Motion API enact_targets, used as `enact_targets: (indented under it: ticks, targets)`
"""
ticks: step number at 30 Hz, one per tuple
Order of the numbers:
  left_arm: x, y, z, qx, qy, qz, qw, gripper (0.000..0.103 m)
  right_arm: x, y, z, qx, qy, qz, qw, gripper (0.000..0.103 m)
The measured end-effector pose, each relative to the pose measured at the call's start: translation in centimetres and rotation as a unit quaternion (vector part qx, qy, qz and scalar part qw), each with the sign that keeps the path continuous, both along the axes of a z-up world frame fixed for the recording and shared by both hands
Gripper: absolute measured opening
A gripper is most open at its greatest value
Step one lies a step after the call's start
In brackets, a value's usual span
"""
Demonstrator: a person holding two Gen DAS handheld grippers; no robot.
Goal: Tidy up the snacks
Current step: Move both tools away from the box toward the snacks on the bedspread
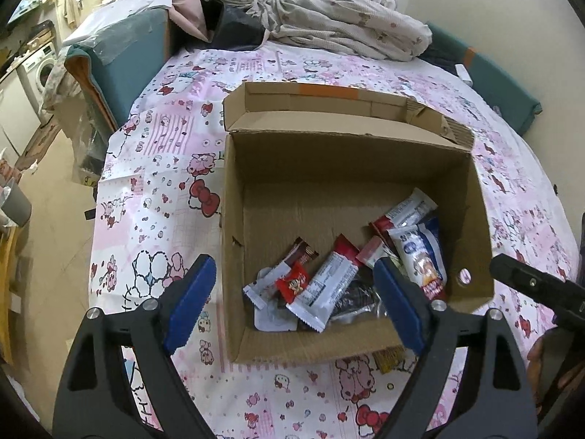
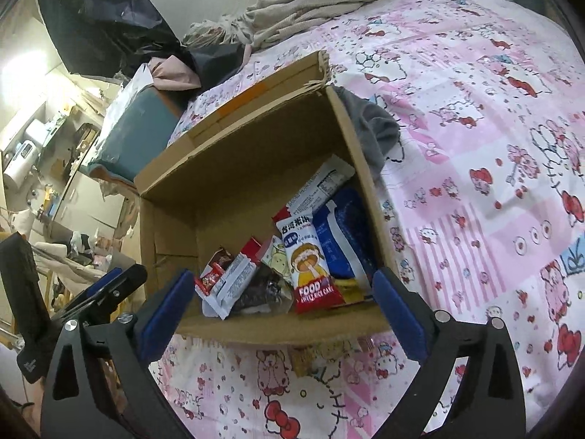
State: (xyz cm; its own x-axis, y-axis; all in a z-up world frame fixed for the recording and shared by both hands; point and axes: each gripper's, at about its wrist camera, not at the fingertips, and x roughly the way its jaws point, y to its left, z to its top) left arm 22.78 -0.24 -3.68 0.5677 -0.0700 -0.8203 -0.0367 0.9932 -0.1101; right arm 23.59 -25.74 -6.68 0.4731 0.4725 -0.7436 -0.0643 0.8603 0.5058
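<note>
The left gripper [image 1: 292,300] holds its fingers [image 1: 188,301] spread wide with nothing between them; each is a black plastic arm faced with a ribbed blue rubber pad. The right gripper [image 2: 283,312] is spread just as wide and empty, its blue pads [image 2: 400,314] framing the near wall of the box.

Both hover above the near edge of an open cardboard box [image 1: 234,190], a square, corrugated brown carton with one flap folded back at the far side. The snacks lie in a loose heap in the box's near half: a small red glossy sachet [image 1: 292,281], a white crimped-edge foil bar wrapper [image 1: 325,292], a dark crinkled packet [image 1: 356,298], and a tall white, yellow and red rice cake pouch [image 2: 310,267] leaning against a blue-and-white packet [image 2: 342,234] by the right wall.

The box sits on a bed covered by a soft pink-and-white cartoon-print sheet [image 1: 164,153]. A rumpled pale floral blanket [image 1: 347,22] is bunched at the far end.
</note>
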Motion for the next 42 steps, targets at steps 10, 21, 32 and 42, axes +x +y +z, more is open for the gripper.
enact_targets:
  ticks: [10,21,32,42]
  targets:
    - [-3.1,1.4,1.0,-0.003,-0.011,0.026,0.9996,0.089,-3.0,-1.1,-0.4,-0.001,0.014,-0.025,1.000,0.100]
    - [-6.5,0.9,0.7,-0.004,-0.002,0.013,0.9999,0.089,-5.9,-1.3,-2.3,-0.044,0.049,-0.020,0.998,0.100]
    - [-7.9,2.2,-1.4,-0.031,0.055,0.041,0.9972,0.102,-6.1,-1.0,-4.2,-0.104,0.071,-0.015,0.992,0.100]
    - [-7.9,3.7,-2.4,-0.037,0.079,0.076,0.9932,0.102,-5.4,1.5,-6.8,-0.158,0.097,0.034,0.982,0.100]
